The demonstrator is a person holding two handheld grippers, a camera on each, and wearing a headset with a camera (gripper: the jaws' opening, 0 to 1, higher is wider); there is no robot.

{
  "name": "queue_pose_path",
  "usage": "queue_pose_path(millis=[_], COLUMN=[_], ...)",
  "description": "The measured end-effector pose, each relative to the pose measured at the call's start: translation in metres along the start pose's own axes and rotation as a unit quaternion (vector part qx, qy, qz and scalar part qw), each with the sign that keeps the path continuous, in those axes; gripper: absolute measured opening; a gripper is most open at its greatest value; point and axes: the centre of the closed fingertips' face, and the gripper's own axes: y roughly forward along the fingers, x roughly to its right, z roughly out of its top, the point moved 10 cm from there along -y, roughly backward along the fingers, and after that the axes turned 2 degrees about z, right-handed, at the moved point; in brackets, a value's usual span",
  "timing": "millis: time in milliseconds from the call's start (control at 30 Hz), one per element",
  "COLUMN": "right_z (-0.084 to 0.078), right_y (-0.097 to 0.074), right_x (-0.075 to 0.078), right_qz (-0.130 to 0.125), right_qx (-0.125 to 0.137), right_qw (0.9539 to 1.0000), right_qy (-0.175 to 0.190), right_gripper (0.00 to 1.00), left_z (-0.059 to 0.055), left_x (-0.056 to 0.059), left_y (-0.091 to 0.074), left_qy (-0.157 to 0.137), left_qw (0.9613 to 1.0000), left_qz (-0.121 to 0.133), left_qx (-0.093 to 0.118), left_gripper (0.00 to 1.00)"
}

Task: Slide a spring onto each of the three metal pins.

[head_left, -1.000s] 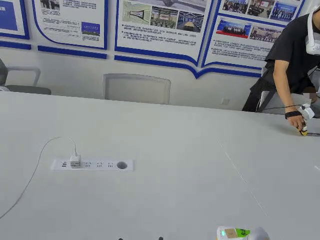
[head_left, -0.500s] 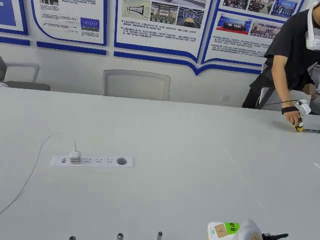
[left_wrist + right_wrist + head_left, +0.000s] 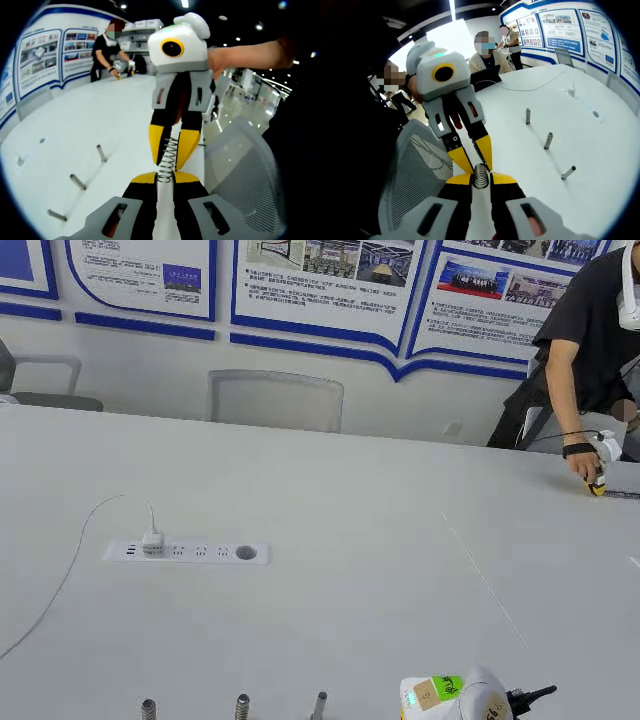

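I have the spring [image 3: 169, 155] up in the air between my two tools, well apart from the pins and beside a mesh chair back [image 3: 245, 170]. My left gripper [image 3: 164, 179] is pinched on one end of it. My right gripper [image 3: 480, 178], pointing nose to nose at the other, is pinched on the opposite end, so the coil runs straight from one pair of yellow tips to the other (in the right gripper view I look nearly down its bore, a small ring between the tips). On the white table [image 3: 350, 540] the three pins stand upright in a row near the front edge. The left pin [image 3: 148, 708] and the middle pin [image 3: 241, 706] each wear a coil already, while the right pin [image 3: 319, 705] is bare metal. Farther back a power strip [image 3: 186, 552] is set into the tabletop, with a white charger [image 3: 152, 540] plugged in and its cable [image 3: 70, 580] trailing off to the left. A person in black [image 3: 590, 330] leans over the far right corner.
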Motion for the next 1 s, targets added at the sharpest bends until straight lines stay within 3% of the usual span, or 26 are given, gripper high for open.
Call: queue_pose_path(millis=[367,667,867,1000], right_z=[0.003,0.001,0.000,-0.002], right_y=[0.002,0.002,0.001,-0.001], right_x=[-0.001,-0.003,-0.003,-0.003], right_qz=[0.014,0.012,0.001,-0.005], right_qx=[-0.008,-0.017,-0.016,-0.015], right_qw=[0.9998,0.9998,0.9998,0.9998], right_qy=[-0.015,-0.004,0.008,0.012], right_gripper=[0.13,0.12,0.12,0.12], left_z=[-0.001,-0.004,-0.008,-0.013], left_x=[0.000,0.002,0.001,-0.001], left_y=[-0.001,0.002,0.004,0.001], left_qy=[0.010,-0.003,0.001,-0.009], left_qw=[0.9999,0.9998,0.9999,0.9999], left_qz=[-0.010,-0.018,-0.008,0.001], left_qx=[-0.002,-0.001,-0.006,-0.010], left_gripper=[0.10,0.11,0.12,0.19])
